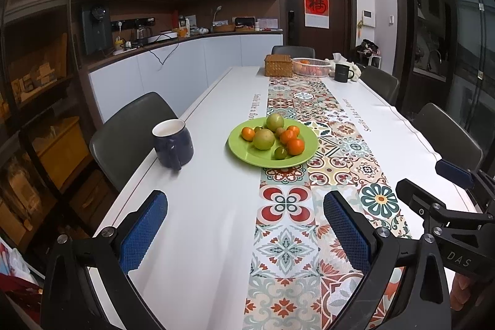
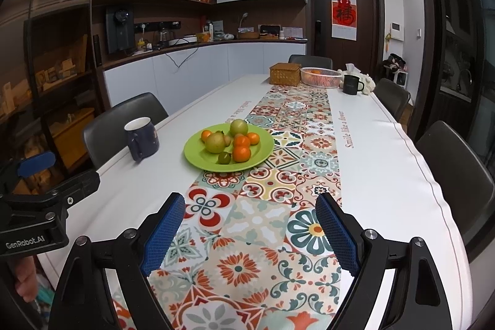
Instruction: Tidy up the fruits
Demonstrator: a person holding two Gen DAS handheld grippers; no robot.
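Hovering both grippers wide, nothing held.
Left gripper (image 1: 244,234) and right gripper (image 2: 250,234) empty above the worktop (image 1: 198,206), well short of the green plate (image 1: 241,153); fruits (image 1: 272,138) piled on plate, navy mug (image 1: 171,142) beside it.

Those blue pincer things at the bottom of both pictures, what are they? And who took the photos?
They are grabbing tools. A person holds one in each hand, and each tool has its own little camera looking along its two fingers. One picture comes from the left gripper, the other from the right gripper. Both are open and hold nothing.

On the table lies a patterned runner. A green plate carries oranges and greenish fruits. Beside it stands a dark blue mug. At the far end sit a woven box, a white basket and a black mug.
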